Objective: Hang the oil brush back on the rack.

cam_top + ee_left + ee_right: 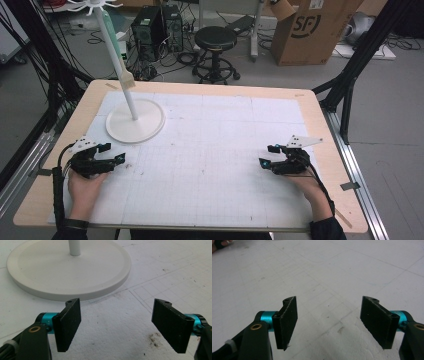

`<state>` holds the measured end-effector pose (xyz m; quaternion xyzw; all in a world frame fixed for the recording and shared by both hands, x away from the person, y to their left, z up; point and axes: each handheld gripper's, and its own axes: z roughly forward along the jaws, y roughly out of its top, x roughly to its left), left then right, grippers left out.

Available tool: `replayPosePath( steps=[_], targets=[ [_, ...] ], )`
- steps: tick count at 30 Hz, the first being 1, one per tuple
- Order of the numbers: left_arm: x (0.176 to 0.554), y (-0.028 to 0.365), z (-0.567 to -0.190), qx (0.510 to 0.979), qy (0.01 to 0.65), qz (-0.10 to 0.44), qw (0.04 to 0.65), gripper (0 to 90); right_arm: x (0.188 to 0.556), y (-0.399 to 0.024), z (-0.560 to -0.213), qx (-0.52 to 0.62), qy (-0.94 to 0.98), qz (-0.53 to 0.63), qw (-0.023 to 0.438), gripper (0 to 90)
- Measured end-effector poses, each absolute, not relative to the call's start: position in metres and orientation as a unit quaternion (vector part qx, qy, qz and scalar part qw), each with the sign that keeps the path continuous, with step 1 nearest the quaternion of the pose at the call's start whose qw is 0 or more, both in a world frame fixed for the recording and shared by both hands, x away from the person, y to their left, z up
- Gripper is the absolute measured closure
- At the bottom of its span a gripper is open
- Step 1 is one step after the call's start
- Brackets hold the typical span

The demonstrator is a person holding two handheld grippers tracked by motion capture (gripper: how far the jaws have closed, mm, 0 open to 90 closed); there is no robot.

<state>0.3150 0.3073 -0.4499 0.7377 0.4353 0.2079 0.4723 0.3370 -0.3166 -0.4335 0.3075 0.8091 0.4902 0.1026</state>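
A white stand rests on its round base (135,121) at the back left of the white mat (210,150); its thin pole (117,55) leans up to a pronged top, with a tan tag partway up. My left gripper (114,154) lies low on the mat just in front of that base, jaws wide apart and empty; in the left gripper view the base (68,267) sits right past the gripper (120,325). My right gripper (267,156) rests low at the mat's right side, open with nothing between its pads (287,322).
The wooden table edge (320,130) frames the mat. Beyond the table stand a black stool (215,40), computer towers (150,30), a cardboard box (315,30) and floor cables. Black frame struts (350,75) rise at the right.
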Motion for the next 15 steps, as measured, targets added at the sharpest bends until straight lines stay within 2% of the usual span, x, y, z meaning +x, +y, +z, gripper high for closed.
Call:
replayPosePath(
  steps=[15],
  targets=[
    [0.3146, 0.3066, -0.4499, 0.740, 0.432, 0.209, 0.471, 24.2, 0.3371, -0.3201, -0.4362, 0.319, 0.803, 0.493, 0.105, 28.2]
  ],
)
